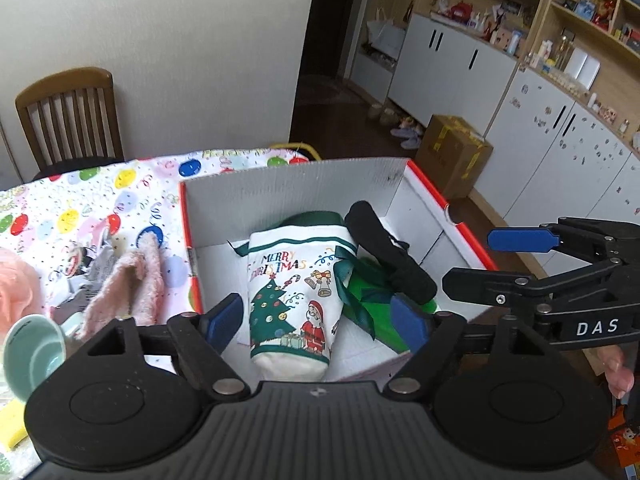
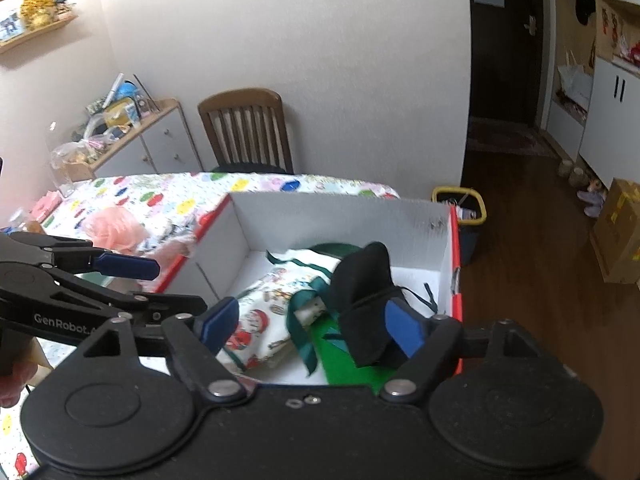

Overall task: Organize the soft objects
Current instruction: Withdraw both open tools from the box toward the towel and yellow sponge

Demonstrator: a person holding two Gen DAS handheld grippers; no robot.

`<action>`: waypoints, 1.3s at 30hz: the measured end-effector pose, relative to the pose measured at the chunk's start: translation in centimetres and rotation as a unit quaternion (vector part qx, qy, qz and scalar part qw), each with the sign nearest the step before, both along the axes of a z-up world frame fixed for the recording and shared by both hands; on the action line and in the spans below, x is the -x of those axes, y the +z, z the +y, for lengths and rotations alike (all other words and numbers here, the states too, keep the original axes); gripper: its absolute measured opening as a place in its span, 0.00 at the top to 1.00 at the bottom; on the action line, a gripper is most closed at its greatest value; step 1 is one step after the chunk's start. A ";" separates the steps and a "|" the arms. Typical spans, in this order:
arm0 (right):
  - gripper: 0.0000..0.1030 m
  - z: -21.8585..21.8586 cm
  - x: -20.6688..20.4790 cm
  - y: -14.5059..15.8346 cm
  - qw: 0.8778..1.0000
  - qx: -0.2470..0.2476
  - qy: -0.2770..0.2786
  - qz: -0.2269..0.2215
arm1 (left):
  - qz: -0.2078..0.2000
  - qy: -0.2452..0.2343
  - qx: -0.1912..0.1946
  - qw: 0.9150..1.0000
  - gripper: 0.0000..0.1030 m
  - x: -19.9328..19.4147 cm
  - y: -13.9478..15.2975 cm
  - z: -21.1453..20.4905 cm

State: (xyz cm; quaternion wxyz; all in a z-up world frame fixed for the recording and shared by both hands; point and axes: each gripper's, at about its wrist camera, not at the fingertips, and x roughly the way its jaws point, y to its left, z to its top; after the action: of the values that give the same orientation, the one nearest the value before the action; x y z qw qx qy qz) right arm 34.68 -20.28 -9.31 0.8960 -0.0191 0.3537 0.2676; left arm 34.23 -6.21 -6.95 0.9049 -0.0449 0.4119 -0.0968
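Right now both tools hang over the white corrugated box with the red rim (image 1: 472, 236), and neither has anything in its grip. The left gripper (image 1: 320, 320) has its blue pads spread wide; the white cloth Christmas bag printed with a tree and Santa (image 1: 292, 300) lies on the box floor beyond and between those fingers, untouched. The right gripper (image 2: 310, 326) is likewise released, and the limp black fabric piece (image 2: 364, 292) sits just ahead of its right-hand finger, draped over a green ribbon (image 2: 304, 320) and a flat green sheet (image 2: 340, 364).

Out past the left finger of the left tool, a fuzzy pink cloth (image 1: 128, 284) lies on the balloon-print tablecloth (image 1: 100, 200), outside the box, beside a pale green cup (image 1: 32, 352) on its side.

That pink cloth looks to me light, floppy and easy to snag; I would pinch it where it bunches thickest, since a single edge would simply trail and slip.
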 end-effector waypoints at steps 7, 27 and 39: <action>0.08 1.6 3.2 1.7 0.999 -0.003 0.023 -0.037 | -0.031 0.000 0.005 1.000 0.19 3.9 2.0 2.0; 0.03 9.1 10.6 2.5 0.998 -0.032 0.053 -0.032 | -0.060 0.051 0.015 0.997 0.00 13.2 2.1 12.7; 0.03 15.5 12.4 0.7 0.999 -0.027 0.045 -0.007 | -0.070 0.065 0.019 0.995 0.00 16.6 0.8 22.4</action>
State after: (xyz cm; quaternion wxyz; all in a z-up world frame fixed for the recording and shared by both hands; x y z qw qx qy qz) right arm 22.30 -4.74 -8.58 0.8858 -0.0123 0.3389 0.3168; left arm 17.60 16.15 -6.13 0.9350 -0.0814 0.3418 -0.0486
